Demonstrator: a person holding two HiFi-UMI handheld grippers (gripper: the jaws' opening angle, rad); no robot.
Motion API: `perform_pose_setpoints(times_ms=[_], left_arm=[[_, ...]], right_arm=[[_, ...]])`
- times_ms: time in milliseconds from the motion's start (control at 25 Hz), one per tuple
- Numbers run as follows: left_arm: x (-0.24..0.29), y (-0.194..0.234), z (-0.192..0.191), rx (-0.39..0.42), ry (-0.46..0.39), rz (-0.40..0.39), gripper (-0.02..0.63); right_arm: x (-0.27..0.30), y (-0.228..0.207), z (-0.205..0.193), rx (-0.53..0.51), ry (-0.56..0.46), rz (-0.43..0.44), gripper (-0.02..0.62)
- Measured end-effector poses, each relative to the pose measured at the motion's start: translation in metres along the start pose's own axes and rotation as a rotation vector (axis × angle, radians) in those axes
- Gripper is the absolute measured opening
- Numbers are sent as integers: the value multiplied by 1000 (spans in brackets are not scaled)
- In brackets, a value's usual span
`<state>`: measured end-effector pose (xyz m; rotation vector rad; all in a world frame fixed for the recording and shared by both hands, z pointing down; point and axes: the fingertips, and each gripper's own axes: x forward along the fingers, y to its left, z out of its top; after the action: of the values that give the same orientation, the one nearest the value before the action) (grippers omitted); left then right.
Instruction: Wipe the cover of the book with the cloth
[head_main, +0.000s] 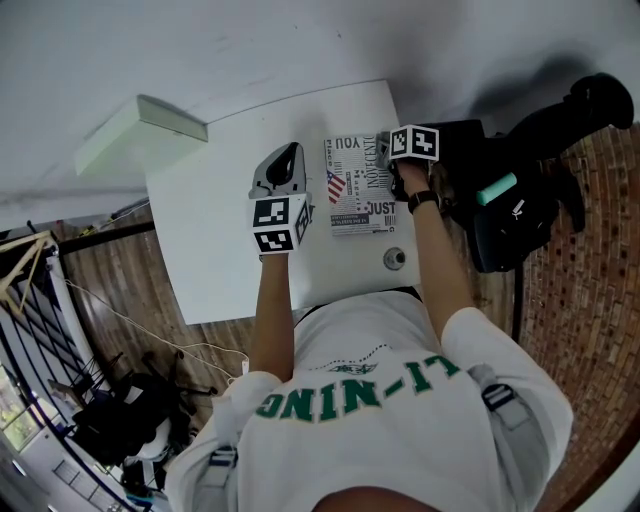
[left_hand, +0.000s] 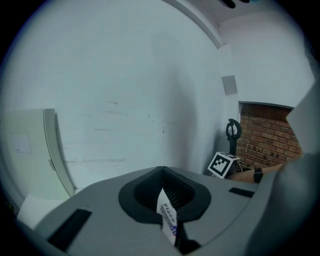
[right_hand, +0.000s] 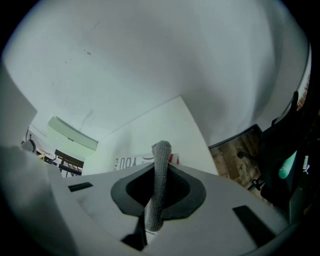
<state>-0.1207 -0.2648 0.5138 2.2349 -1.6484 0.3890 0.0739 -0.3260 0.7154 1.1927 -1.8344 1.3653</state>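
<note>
This is looking like a modest room in a home or small study: a white tabletop (head_main: 210, 270) is standing against a bare white wall (head_main: 300, 40), wood-look flooring (head_main: 110, 270) is meeting red brickwork (head_main: 590, 300), a black bag (head_main: 510, 215) is resting beside it, and loose cables (head_main: 150, 350) are trailing nearby.

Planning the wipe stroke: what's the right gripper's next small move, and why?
Probably press the right gripper down so the cloth bears on the book, then sweep toward the near edge. Its jaws are shut on the cloth, it sits at the cover's far right corner, and most of the cover lies nearer.
</note>
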Motion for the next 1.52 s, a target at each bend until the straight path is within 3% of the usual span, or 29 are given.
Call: perform_pose_setpoints(times_ms=[280,520,760,1160,1400,1520], left_arm=[[-14,9,-3,-4,2,35,14],[-23,17,-6,-9,5,59,14],[-20,14,-7,-12,5,50,14],[-2,-11,-7,4,9,-14,14],[-9,-11,-4,9,2,-8,14],[-17,-5,-3,6,-1,13,14]], right_arm=[[29,101,-30,-79,49,179,32],[54,135,-49,-130,96,194,32],[45,109,-44,-122,79,143,32],[-9,-4,-17,-13,-30,-18,31],[-13,-7,-17,-17,-39,-51,31],[-5,27,-23,3,-29,24,32]])
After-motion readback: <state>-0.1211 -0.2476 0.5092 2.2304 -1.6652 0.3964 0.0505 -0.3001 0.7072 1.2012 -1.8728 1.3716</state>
